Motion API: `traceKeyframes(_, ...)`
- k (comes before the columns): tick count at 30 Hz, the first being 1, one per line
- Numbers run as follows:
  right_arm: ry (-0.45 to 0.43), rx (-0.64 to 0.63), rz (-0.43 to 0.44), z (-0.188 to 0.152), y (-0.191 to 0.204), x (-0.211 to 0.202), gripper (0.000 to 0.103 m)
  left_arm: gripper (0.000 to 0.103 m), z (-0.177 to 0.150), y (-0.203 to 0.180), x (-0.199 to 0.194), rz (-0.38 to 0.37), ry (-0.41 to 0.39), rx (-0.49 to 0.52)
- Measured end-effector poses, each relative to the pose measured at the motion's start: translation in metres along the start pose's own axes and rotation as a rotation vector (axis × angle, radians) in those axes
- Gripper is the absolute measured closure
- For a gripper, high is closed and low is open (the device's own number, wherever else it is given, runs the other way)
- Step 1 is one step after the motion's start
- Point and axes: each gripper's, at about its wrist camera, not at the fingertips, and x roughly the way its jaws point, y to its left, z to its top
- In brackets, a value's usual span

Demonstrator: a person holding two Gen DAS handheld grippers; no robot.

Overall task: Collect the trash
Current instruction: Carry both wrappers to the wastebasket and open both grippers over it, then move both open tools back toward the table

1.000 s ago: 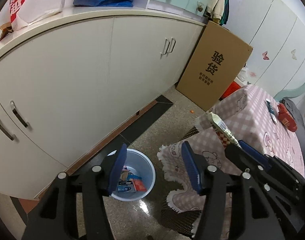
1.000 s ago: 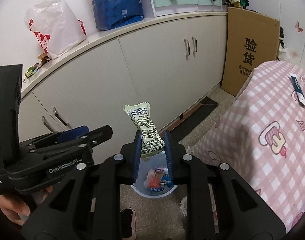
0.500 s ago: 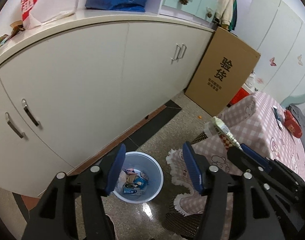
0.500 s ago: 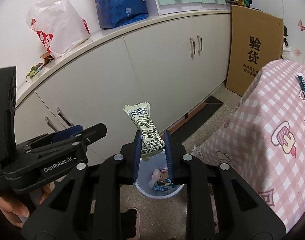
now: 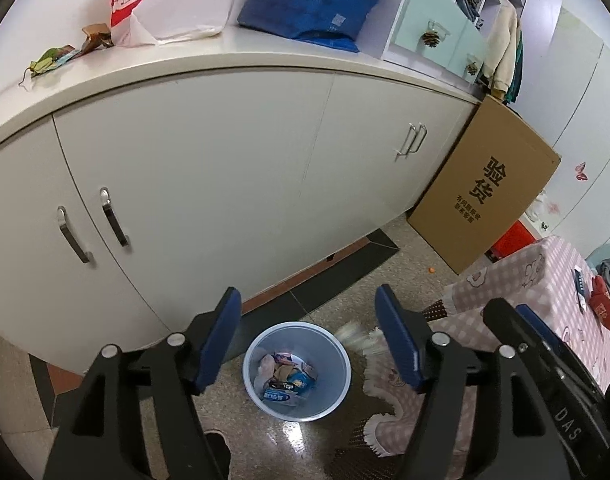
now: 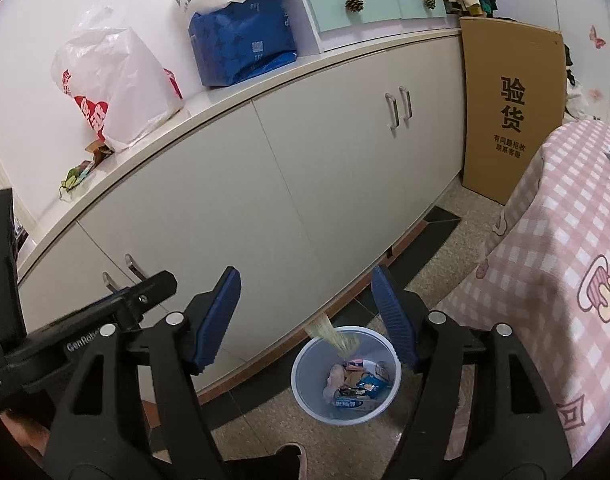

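— So where is the snack wrapper (image 6: 337, 338) at this moment?
— Loose in the air, a pale green blur right at the far rim of the trash bin (image 6: 305, 384). From the left wrist view the same blur (image 5: 351, 334) sits just beyond the bin's (image 5: 337, 384) right edge, by the fringe of the pink checked tablecloth (image 5: 517, 276)

— And the right gripper (image 6: 305, 312)?
— Its fingers have just been opening and now stand well apart, blue pads facing each other, nothing pressed between them. The wrapper shows below and beyond the gap

— The left gripper (image 5: 307, 330)?
— Also spread wide, having just been opening further, with nothing between the fingers; the bin shows on the floor through the gap

— What's in the bin?
— Several crumpled packets, one blue and white (image 6: 359, 394). The bin stands upright on the speckled floor, near the base of the white cabinets (image 6: 305, 184)

— Anything else close by?
— A cardboard box (image 6: 509, 112) leaning at the cabinet's end, and a shoe tip (image 6: 293, 452) near the bin
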Motion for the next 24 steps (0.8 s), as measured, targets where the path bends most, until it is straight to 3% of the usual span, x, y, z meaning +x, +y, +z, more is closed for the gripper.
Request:
traceKeyframes(12, -0.039, 0.026, -0.049, 0.004, -0.028, -0.038, 0.035, 0.034, -0.003, -0.046, -0.015, -0.069, -0.010, 0.061)
traceKeyframes(17, -0.096, 0.056, -0.087, 0.011, -0.059, -0.071, 0.035, 0.034, -0.004, -0.093, -0.023, -0.122, -0.016, 0.128)
traceKeyframes(24, -0.178, 0.128, -0.209, 0.020, -0.137, -0.128, 0.034, 0.034, -0.015, -0.189, -0.023, -0.229, 0.005, 0.261)
